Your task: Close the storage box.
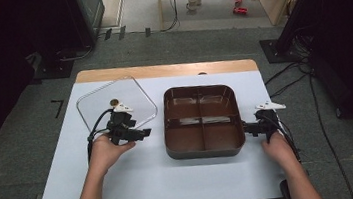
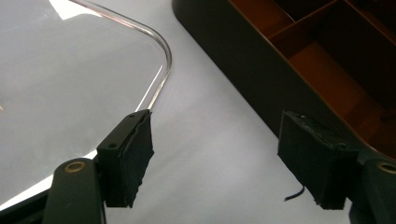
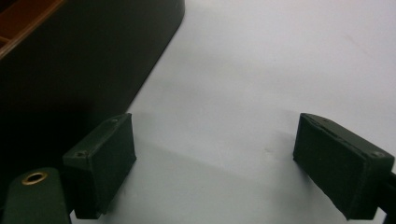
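High view: two forearms are seen coming in from the bottom edge over a white table point(image 1: 139, 184), each hand holding a gripper. The left hand point(image 1: 104, 153) is wrapped around the left gripper point(image 1: 144, 132), which is pointed toward the tray and lies at the near edge of a clear lid point(image 1: 113, 94). The right hand point(image 1: 276, 147) holds the right gripper point(image 1: 246, 128) just beside the tray's near right corner.

Left gripper view: the left gripper point(image 2: 215, 154) is held with its jaws spread wide and nothing between them; bare table surface is seen in the gap. The clear lid point(image 2: 70, 70) lies flat on the table at the left, its rounded corner just beyond the left pad. The dark outer wall of the tray point(image 2: 243, 65) runs across the right.

Right gripper view: the right gripper point(image 3: 215, 161) is likewise wide open and empty, with the tray's wall point(image 3: 79, 60) close by its left pad.

Farther on, in the high view, a brown four-compartment tray point(image 1: 205, 149) sits at the table's middle, empty, with the lid apart at its left. Beyond the table, grey floor is seen.
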{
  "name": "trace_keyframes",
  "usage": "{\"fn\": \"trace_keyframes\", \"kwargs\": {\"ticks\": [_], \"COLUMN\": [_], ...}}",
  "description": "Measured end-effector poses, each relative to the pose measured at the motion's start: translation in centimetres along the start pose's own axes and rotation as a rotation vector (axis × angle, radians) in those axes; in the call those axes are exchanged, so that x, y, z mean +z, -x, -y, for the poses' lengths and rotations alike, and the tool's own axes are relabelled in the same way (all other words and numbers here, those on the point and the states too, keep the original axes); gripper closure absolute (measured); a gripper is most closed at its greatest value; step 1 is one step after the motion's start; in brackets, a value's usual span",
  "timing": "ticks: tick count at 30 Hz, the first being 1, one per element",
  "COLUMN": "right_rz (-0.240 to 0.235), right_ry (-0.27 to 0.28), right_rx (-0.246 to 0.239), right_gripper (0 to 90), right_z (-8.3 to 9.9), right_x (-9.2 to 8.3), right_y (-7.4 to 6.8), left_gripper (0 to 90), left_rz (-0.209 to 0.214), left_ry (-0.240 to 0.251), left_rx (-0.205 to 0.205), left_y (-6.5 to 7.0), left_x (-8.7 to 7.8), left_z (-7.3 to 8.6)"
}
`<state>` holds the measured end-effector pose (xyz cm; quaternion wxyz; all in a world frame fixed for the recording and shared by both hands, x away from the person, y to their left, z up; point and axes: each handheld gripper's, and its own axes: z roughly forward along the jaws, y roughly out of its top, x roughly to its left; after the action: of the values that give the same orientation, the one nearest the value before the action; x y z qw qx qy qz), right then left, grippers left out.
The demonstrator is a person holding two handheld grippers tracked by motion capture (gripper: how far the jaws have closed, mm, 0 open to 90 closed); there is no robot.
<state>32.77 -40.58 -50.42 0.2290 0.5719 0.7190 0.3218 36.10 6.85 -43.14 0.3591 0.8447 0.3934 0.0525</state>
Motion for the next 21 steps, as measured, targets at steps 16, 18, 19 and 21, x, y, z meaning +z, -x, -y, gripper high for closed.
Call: {"fn": "trace_keyframes", "kwargs": {"ticks": [16,18,19,21], "right_rz": [0.0,0.001,0.001,0.001], "right_ry": [-0.001,-0.001,-0.001,-0.001], "right_rx": [0.001,0.001,0.001,0.001], "right_gripper": [12.4,12.4,12.4,12.4], "right_z": [0.0,0.0,0.0,0.0], "right_x": [0.0,0.0,0.0,0.0], "right_y": [0.0,0.0,0.0,0.0], "left_gripper": [33.3,33.4,33.5,33.6], "left_rz": [-0.048,-0.052,-0.053,-0.055], "left_ry": [0.029,0.04,0.046,0.047], "left_rx": [-0.012,-0.013,-0.018,-0.019], "left_y": [-3.3,-3.7,-4.0,-4.2], "left_x": [-0.1,-0.2,-0.3,-0.3], "left_z": [-2.2,-2.5,-2.7,-2.8]}}
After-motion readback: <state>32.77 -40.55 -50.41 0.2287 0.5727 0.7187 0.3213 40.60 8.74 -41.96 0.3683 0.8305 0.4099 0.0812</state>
